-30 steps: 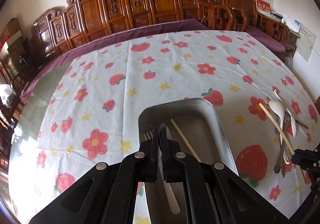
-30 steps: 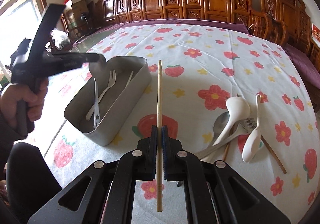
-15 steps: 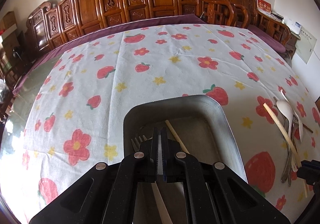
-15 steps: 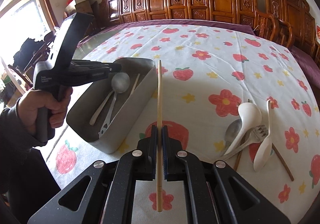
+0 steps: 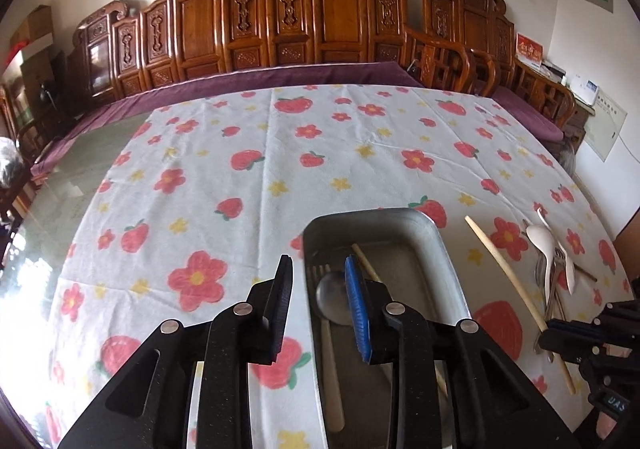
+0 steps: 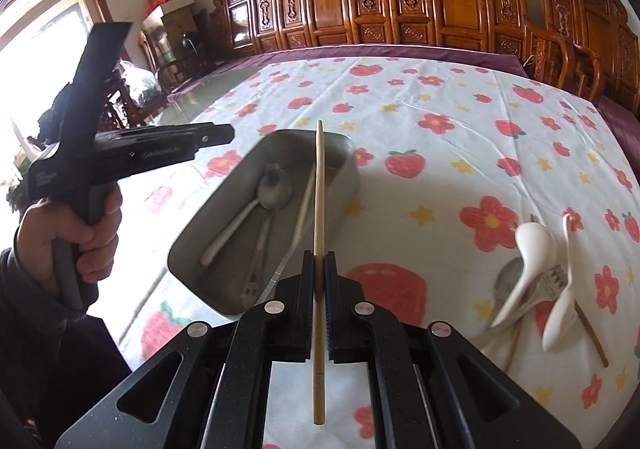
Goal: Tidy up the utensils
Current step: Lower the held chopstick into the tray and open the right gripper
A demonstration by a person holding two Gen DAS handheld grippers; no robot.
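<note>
In the left wrist view, the left gripper point(image 5: 318, 289) is taking up the lower middle of the frame, its fingers spread wide apart and gripping nothing. One finger is hanging over the flowered tablecloth point(image 5: 224, 177), the other over the metal tray point(image 5: 448, 253) just right of centre. Inside the tray a metal spoon point(image 5: 334, 299), a fork point(image 5: 320, 273) and a chopstick point(image 5: 362, 255) are lying lengthwise. Further right, a second chopstick point(image 5: 508, 281) is slanting up across the cloth, its lower end clamped in the right gripper point(image 5: 560, 341) at the frame's right edge. Beyond it, near the right edge, a pile of spoons and forks point(image 5: 550, 261) is sitting on the cloth.

In the right wrist view, the person's left hand point(image 6: 68, 233) is gripping the left gripper's handle at the left of the frame, with the tool held above the cloth beside the tray point(image 6: 224, 209). In the centre the tray is holding a metal spoon point(image 6: 274, 189), what looks like a white-handled utensil, though motion blur is softening it, and a chopstick point(image 6: 306, 201). The right gripper point(image 6: 319, 305) is sitting at bottom centre, its fingers closed on a chopstick point(image 6: 319, 209) that is pointing upward over the tray's right side. At the lower right, white spoons point(image 6: 532, 249) are resting across a metal spoon, a fork and brown chopsticks.
</note>
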